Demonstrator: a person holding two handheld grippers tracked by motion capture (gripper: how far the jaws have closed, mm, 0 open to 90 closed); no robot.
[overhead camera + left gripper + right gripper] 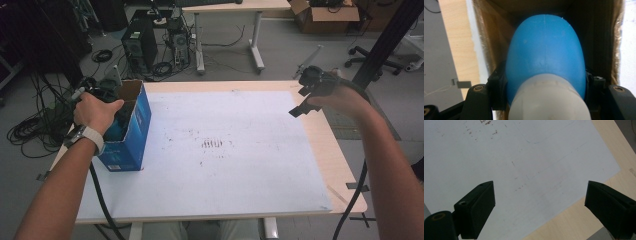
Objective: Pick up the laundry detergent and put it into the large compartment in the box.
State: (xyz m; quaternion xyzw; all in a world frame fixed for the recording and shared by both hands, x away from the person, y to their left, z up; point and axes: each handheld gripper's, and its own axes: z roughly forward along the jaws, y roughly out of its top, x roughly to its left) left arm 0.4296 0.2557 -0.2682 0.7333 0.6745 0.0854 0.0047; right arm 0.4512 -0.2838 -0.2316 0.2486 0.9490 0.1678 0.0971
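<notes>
An open blue cardboard box (131, 131) stands at the left edge of the table. My left gripper (545, 85) reaches down into it, shut on a rounded blue object (545, 55) that has a white end (547, 102) nearest the camera. The box's brown inner walls (491, 37) surround the object. In the high view a hand (97, 112) covers that gripper at the box's mouth. My right gripper (302, 102) hangs above the table's far right part. Its jaws stand wide apart with nothing between them (539, 205).
A white sheet (225, 150) with faint brown marks covers most of the wooden table (345, 165). On the floor beyond are a computer tower (140, 47), coiled cables (30, 130), a second desk (230, 30), a cardboard box (325, 15) and an office chair (380, 60).
</notes>
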